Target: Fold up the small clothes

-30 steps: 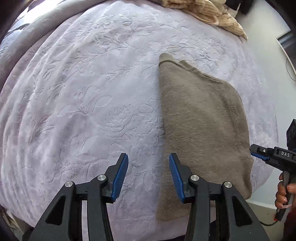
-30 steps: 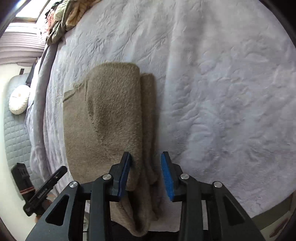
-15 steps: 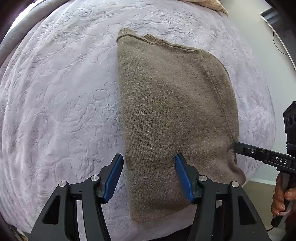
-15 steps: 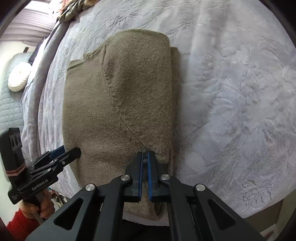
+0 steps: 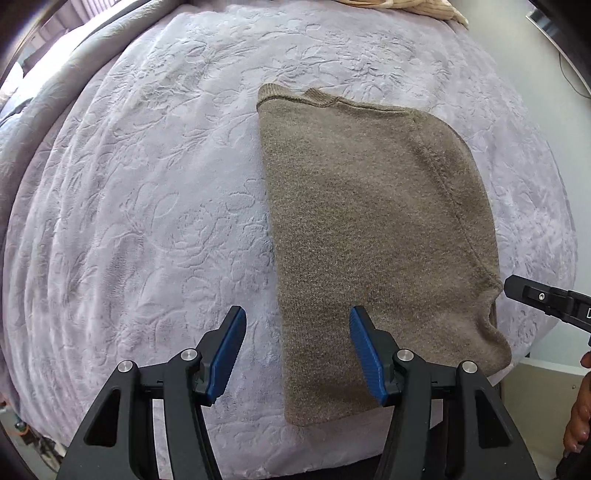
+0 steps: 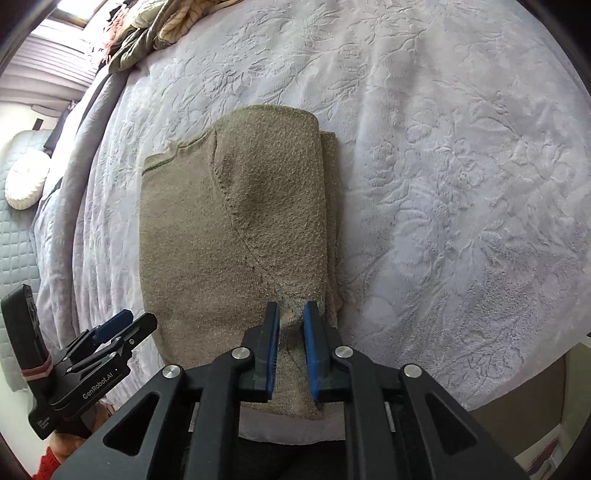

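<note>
A tan knit sweater (image 5: 373,236) lies folded lengthwise on the lilac bedspread (image 5: 147,206); it also shows in the right wrist view (image 6: 240,236) with a sleeve folded over its right side. My left gripper (image 5: 295,350) is open, its jaws straddling the sweater's near left edge. My right gripper (image 6: 290,332) is over the sweater's near right edge, its jaws a small gap apart with knit fabric showing between them; it appears open. Each gripper shows in the other's view, the right one (image 5: 543,299) and the left one (image 6: 110,332).
A pile of other clothes (image 6: 166,26) lies at the far end of the bed, also visible in the left wrist view (image 5: 399,5). The bed's near edge (image 6: 517,369) runs just under both grippers. A padded headboard with a white cushion (image 6: 26,181) stands at left.
The right gripper closed about half a second ago and its jaws have now parted slightly. The left gripper moved from left of the sweater to straddle its near edge, staying open.
</note>
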Demonstrator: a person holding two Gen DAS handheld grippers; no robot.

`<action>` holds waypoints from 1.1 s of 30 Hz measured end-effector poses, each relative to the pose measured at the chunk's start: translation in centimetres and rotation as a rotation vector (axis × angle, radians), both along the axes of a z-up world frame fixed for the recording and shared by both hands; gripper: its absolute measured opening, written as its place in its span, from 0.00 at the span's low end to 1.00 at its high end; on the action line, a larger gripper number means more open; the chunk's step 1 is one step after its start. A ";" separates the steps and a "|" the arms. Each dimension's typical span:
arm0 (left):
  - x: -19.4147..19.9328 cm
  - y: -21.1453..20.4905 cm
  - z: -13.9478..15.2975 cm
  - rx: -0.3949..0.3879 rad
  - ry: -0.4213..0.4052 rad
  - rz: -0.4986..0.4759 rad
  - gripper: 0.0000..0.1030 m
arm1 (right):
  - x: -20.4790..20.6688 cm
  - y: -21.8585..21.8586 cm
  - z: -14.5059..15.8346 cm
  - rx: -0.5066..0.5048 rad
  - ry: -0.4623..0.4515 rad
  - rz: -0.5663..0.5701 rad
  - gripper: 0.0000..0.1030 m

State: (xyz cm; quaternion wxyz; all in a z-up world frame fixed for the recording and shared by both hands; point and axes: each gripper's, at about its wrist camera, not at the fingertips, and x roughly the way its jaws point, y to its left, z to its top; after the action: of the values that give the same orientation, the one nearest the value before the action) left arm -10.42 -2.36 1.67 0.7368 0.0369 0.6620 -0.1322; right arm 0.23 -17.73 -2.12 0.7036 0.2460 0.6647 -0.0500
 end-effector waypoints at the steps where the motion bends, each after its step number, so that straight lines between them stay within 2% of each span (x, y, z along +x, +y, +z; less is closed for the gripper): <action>1: 0.0 0.0 0.1 -0.001 -0.005 0.005 0.79 | 0.1 0.3 0.0 -0.009 0.004 -0.003 0.47; 2: 0.0 0.0 0.3 -0.003 -0.019 0.017 0.95 | 0.0 0.5 0.1 -0.019 0.004 -0.006 0.53; 3: 0.0 0.0 0.5 -0.005 -0.034 0.030 0.97 | 0.0 0.5 0.2 -0.030 0.002 -0.008 0.61; 5: 0.0 -0.2 0.6 -0.006 -0.039 0.030 0.97 | 0.0 0.8 0.3 -0.055 0.008 -0.005 0.67; 7: 0.1 -0.4 0.5 0.006 -0.026 0.020 0.97 | 0.1 1.1 0.5 -0.076 0.009 0.004 0.79; 11: 0.2 -0.7 0.3 0.032 -0.016 0.004 0.97 | 0.3 2.0 0.8 -0.153 0.004 0.048 0.82; 13: 0.2 -0.7 0.3 0.038 -0.012 0.007 0.97 | 0.4 2.4 0.9 -0.178 0.007 0.063 0.93; 33: 0.6 -0.1 0.9 0.095 -0.057 0.047 0.97 | 0.4 2.4 1.7 -0.217 0.013 0.043 0.93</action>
State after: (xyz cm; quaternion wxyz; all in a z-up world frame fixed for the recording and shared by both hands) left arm -9.84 -2.42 2.60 0.7556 0.0601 0.6470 -0.0820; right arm 0.62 -15.29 -0.42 0.7226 0.1538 0.6651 -0.1085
